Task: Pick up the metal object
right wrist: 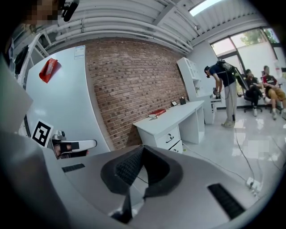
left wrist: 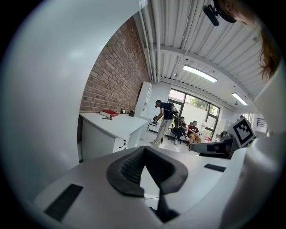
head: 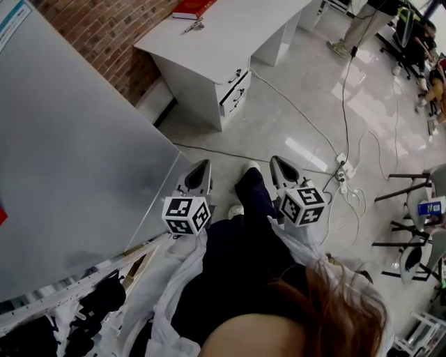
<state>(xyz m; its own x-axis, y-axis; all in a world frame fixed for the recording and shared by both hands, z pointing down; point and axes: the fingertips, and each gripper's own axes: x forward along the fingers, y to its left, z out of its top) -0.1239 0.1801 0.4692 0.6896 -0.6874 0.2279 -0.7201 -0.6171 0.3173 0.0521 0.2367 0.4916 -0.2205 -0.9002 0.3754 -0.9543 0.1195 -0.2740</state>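
A small metallic item [head: 194, 26] lies on a white desk [head: 230, 35] far ahead, beside a red book [head: 191, 8]. I cannot tell what the item is from here. Both grippers hang at waist height over the floor, well short of the desk. My left gripper [head: 202, 167] is shut with nothing in it, and its dark pads [left wrist: 129, 167] meet at the tip. My right gripper [head: 277, 162] is also shut and empty. From the right gripper view the desk [right wrist: 178, 117] and the book [right wrist: 157, 112] lie ahead, with the left gripper's marker cube [right wrist: 42, 133] at the left.
A tall white panel [head: 70, 153] stands close on my left, against a brick wall [head: 111, 28]. Cables and a power strip [head: 341, 169] lie on the glossy floor ahead right. Chairs [head: 411, 209] stand at the right. Several people [left wrist: 167, 118] are at the far end.
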